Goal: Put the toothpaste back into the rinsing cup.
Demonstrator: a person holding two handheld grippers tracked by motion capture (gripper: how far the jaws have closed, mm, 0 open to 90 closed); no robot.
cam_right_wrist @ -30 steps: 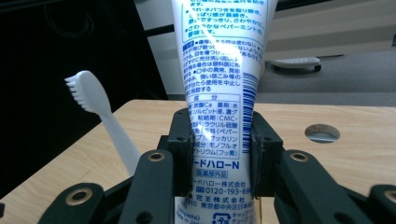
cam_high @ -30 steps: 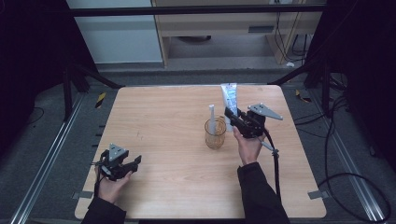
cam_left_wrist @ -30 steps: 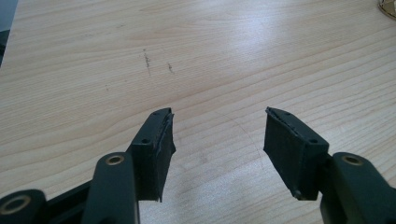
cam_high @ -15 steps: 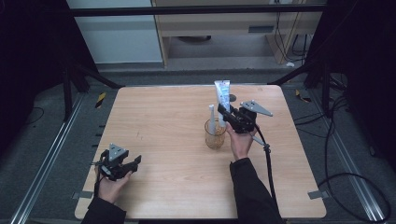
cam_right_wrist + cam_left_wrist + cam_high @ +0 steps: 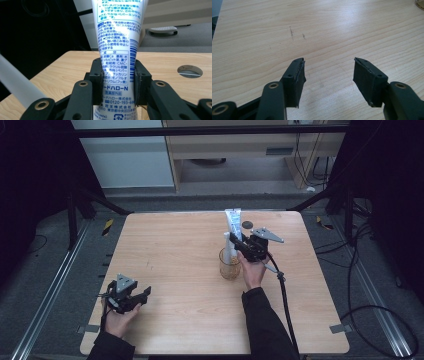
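Left gripper (image 5: pixel 329 75) over pale wooden table (image 5: pixel 317 32)

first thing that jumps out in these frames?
The toothpaste tube, white with blue print, clamped upright between the jaws of the right gripper just above the amber glass cup right of the table's middle. A white stick-like item already stands in that cup. Near the front left corner of the wooden table, the left gripper is open with nothing in it.
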